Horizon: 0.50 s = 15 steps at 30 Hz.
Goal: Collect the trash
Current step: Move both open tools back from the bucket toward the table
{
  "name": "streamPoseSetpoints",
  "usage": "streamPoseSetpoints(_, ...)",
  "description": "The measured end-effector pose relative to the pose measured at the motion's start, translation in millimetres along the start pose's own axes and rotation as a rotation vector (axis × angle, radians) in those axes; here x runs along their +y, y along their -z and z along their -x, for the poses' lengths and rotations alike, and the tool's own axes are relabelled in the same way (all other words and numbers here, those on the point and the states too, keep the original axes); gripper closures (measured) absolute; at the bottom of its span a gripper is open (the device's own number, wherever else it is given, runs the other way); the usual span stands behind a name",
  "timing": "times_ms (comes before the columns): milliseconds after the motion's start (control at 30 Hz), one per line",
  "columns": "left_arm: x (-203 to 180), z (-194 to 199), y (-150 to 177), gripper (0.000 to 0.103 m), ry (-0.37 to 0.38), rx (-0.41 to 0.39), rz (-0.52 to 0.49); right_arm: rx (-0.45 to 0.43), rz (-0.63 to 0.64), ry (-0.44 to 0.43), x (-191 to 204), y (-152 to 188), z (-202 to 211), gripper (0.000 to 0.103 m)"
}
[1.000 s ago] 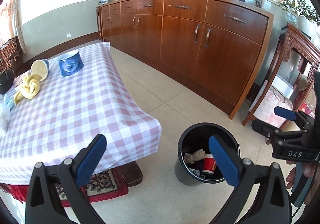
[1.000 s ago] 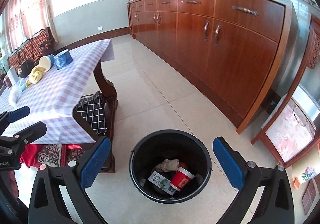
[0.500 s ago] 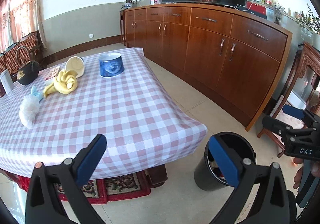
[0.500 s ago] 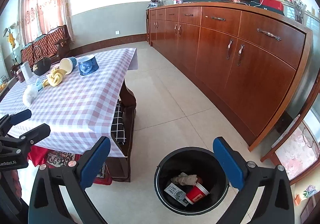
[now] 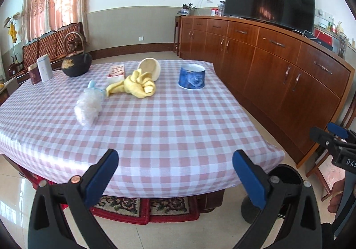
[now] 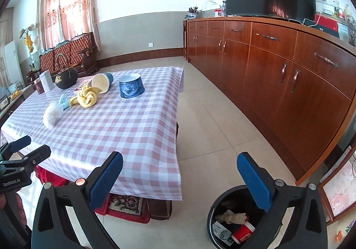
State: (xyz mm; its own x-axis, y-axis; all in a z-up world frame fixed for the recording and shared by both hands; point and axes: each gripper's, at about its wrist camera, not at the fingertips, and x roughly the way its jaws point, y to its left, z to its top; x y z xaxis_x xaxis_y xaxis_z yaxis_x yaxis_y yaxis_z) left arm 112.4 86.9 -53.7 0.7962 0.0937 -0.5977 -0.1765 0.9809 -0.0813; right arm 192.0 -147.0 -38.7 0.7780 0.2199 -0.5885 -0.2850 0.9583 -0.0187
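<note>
A black trash bin [image 6: 224, 206] stands on the floor by the table's near right corner, holding a red cup [image 6: 243, 232], crumpled paper [image 6: 231, 217] and a wrapper; its rim also shows in the left wrist view [image 5: 287, 171]. On the checkered table [image 5: 169, 128] lie a white crumpled plastic wad [image 5: 87, 107], a light blue scrap [image 5: 92, 85] and a yellow cloth [image 5: 138, 84]. My left gripper [image 5: 174, 173] is open and empty at the table's near edge. My right gripper [image 6: 180, 173] is open and empty above the bin.
On the table stand a blue bowl [image 5: 191, 76], a tipped cream cup [image 5: 149, 67], a black kettle [image 5: 76, 64], tins [image 5: 44, 67] and a tissue box [image 5: 116, 73]. A long wooden sideboard [image 5: 278, 66] with a TV runs along the right. A red rug [image 5: 146, 206] lies under the table.
Both grippers have lifted and swung left from the bin toward the table. The table top now fills the left wrist view; the bin has slid to the lower right.
</note>
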Motion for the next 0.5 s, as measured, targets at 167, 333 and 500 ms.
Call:
streamPoseSetpoints(167, 39, 1, 1, 0.001, -0.041, -0.008, 0.048, 0.003, 0.022, -0.079, 33, -9, -18, 0.0)
streamPoseSetpoints(333, 76, 0, -3, 0.001, -0.108, -0.016, 0.08, 0.048, 0.074, -0.125, 70, -21, -40, 0.0)
streamPoseSetpoints(500, 113, -14, -11, 0.004, -0.143, 0.0, 0.116, 0.062, 0.092, -0.189, 104, -37, -61, 0.0)
